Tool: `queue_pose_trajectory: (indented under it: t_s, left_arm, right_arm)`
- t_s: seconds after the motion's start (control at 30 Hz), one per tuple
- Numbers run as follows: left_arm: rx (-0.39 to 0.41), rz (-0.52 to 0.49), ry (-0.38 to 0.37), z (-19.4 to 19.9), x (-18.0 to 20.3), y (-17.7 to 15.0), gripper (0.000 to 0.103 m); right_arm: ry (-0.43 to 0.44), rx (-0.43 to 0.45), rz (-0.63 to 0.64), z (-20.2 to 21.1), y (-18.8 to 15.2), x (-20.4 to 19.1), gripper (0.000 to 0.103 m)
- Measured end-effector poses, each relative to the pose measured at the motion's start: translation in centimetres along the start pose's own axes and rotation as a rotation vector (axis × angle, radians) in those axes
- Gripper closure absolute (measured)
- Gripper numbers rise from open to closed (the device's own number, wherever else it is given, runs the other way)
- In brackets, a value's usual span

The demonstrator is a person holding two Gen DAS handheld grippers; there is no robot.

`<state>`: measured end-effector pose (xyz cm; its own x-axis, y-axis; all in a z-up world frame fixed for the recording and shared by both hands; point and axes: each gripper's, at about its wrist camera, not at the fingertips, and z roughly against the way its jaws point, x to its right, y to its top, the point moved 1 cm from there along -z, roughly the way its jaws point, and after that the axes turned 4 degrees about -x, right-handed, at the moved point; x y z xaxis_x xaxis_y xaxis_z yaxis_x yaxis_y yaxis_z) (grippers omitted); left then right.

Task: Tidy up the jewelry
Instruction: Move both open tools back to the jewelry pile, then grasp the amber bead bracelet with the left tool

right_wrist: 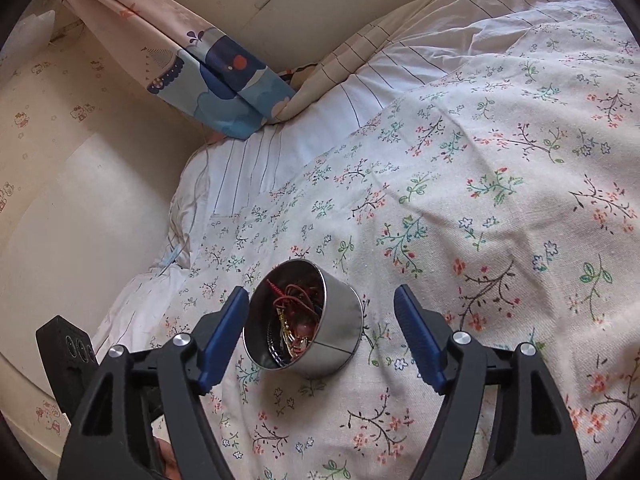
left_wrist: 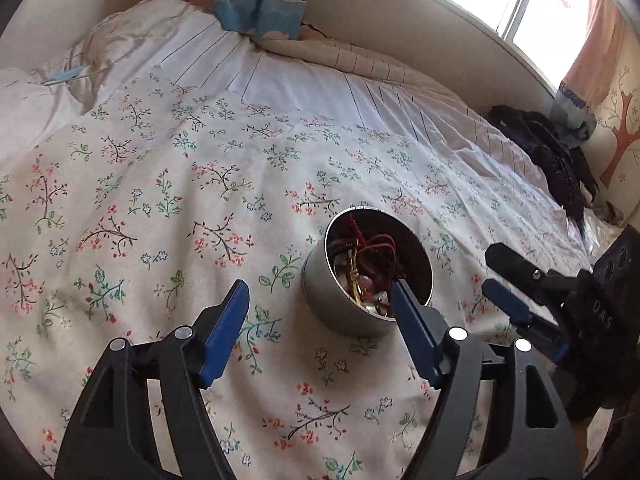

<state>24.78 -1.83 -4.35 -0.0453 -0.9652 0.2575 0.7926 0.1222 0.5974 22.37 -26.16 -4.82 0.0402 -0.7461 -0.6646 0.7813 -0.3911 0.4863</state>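
Steel tin [left_wrist: 320,280] full of tangled jewelry [right_wrist: 294,320]

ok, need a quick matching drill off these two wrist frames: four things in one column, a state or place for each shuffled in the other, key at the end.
Things
1. round shiny metal tin
2. tangle of red cords and gold chains
3. left gripper
4. dark heap of clothing

States or places
A. open, holding nothing
B. at the bed's far edge, under the curtain
C. lidless, sitting on the floral bedspread
D. piled inside the tin

Pairs: 1-C, 2-D, 3-A, 4-B
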Motion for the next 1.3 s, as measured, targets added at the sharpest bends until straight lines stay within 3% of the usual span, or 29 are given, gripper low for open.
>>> queue_pose_trajectory:
  t_s: [0.37, 0.57, 0.77, 0.97, 1.13, 1.2, 1.3]
  left_arm:
    - [-0.118, -0.253, 0.103, 2.8, 1.5, -7.3, 0.031]
    - [-0.16, -0.247, 0.08, 5.0, 0.0, -10.5, 0.032]
    - [-0.191, -0.321, 0.081, 5.6, 0.8, -12.8, 0.031]
    - [-0.164, -0.271, 0.09, 6.3, -0.2, -12.5, 0.032]
    - [-0.179, -0.247, 0.121, 6.1, -0.8, -12.4, 0.033]
    - [-0.215, -0.273, 0.154, 5.3, -0.6, -12.7, 0.038]
    - [-0.232, -0.329, 0.154, 4.9, 0.4, -13.2, 0.051]
  right_arm:
    - [-0.083, -0.187, 0.07, 1.9, -5.6, 0.3, 0.027]
    - [-0.14, -0.273, 0.182, 3.4, -9.7, -0.9, 0.027]
    - [-0.191, -0.342, 0.265, 3.3, -12.7, -1.6, 0.025]
    - [-0.283, -0.363, 0.377, 2.3, -13.8, -2.7, 0.025]
    - [-0.47, -0.361, 0.503, 1.4, -14.7, -3.3, 0.025]
    - [-0.55, -0.336, 0.519, 1.4, -14.5, -3.1, 0.012]
    - [-0.618, -0.292, 0.493, 2.1, -13.6, -2.1, 0.01]
